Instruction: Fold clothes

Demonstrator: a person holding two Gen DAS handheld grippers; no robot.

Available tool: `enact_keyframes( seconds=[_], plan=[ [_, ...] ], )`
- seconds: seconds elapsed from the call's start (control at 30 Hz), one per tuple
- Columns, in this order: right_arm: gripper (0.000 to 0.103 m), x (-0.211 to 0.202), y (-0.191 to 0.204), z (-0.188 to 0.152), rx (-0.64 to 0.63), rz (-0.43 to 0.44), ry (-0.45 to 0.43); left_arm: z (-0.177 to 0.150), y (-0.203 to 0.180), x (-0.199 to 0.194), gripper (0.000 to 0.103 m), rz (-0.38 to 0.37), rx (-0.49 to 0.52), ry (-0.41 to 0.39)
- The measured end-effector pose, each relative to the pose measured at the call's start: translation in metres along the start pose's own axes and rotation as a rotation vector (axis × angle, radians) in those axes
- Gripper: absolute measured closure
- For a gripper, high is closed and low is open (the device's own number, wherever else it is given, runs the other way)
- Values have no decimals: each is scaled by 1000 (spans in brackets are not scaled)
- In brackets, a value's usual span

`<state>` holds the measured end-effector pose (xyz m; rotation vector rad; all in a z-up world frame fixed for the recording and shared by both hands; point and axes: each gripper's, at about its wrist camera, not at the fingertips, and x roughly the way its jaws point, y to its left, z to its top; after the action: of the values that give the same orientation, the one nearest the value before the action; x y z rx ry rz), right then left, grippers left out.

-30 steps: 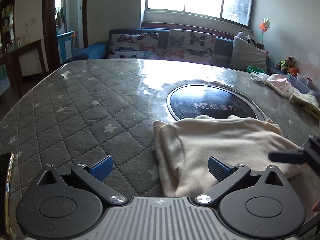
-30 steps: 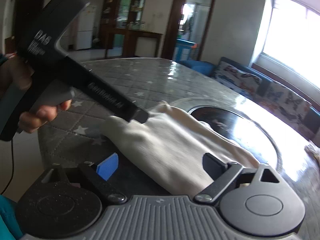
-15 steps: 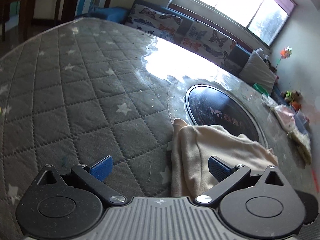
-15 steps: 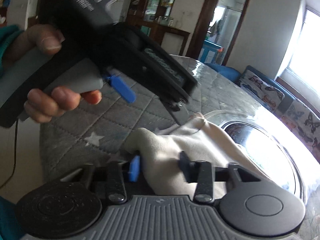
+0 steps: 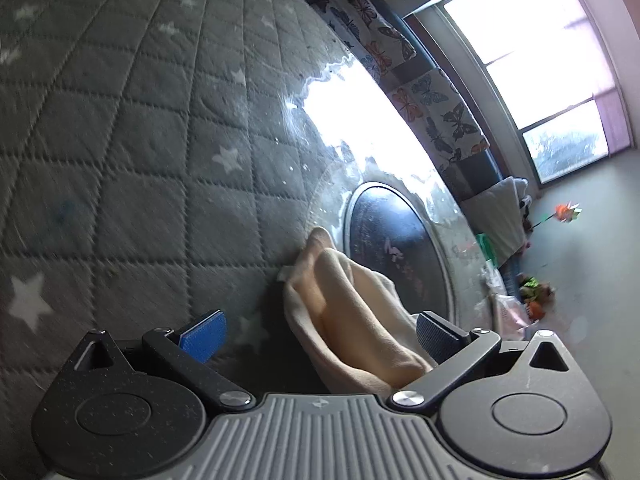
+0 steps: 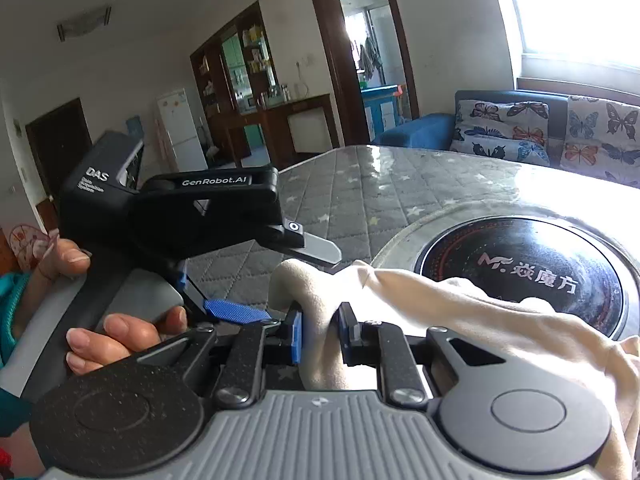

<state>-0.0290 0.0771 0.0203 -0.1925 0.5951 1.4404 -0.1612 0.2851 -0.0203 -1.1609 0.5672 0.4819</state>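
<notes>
Two grippers in frame. Right gripper (image 6: 320, 334) clamped on a bunched fold of the cream garment (image 6: 460, 316), cloth pinched between its blue pad and dark pad, lifted edge standing up between the fingers. Rest of the garment trails to the right, over the edge of the black round plate (image 6: 532, 264) set in the table (image 6: 360, 200), with one part draped over the right gripper's own body. Left gripper (image 5: 320, 336) has fingers wide apart, nothing between the pads; garment (image 5: 352, 320) lies bunched just ahead, nearer its right finger (image 5: 434, 336), not gripped. In the right wrist view the left gripper (image 6: 280, 280) sits just left of the pinched fold, upper finger tip over the cloth's top edge, contact unclear. Person's left hand (image 6: 120, 332) wraps its handle. Quilted grey star-print cover on the table. Butterfly sofa (image 6: 560, 132) behind.
</notes>
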Motion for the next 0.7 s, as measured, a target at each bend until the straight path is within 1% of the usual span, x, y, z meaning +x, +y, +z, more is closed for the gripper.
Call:
enact_keyframes(
  seconds=[0.13, 0.2, 0.23, 0.3, 0.33, 0.4, 0.43, 0.47, 0.5, 0.53, 0.6, 0.67, 0.7],
  plan=[
    [87, -3, -5, -2, 4, 20, -9, -2, 0, 14, 0, -101, -67, 77],
    [87, -4, -5, -3, 10, 29, -10, -1, 2, 21, 4, -140, -98, 103],
    [87, -5, -5, -4, 11, 33, -11, -1, 3, 25, 8, -160, -114, 120],
    [87, -6, -6, -6, 12, 40, -13, -1, 6, 33, 29, -192, -148, 158],
    [87, -5, -8, -7, 12, 52, -11, -2, 9, 36, 34, -203, -166, 169],
    [87, -4, -6, -9, 15, 57, -11, -4, 15, 42, 56, -214, -186, 180],
    [87, -4, -7, -10, 15, 61, -11, -5, 19, 44, 60, -218, -201, 182],
    [87, -2, -7, -12, 9, 68, -6, -5, 23, 46, 69, -222, -215, 184],
    [86, -2, -7, -13, 4, 70, -4, -5, 26, 46, 73, -226, -224, 185],
    [82, -2, -7, -14, 0, 73, -3, -6, 28, 46, 75, -227, -224, 186],
    [79, -3, -7, -16, -10, 77, 1, -6, 33, 45, 81, -229, -224, 187],
    [76, -13, -10, -17, -11, 62, -8, -6, 34, 46, 81, -232, -220, 189],
    [71, -18, -11, -17, -11, 54, -12, -6, 34, 45, 81, -234, -215, 191]
  ],
)
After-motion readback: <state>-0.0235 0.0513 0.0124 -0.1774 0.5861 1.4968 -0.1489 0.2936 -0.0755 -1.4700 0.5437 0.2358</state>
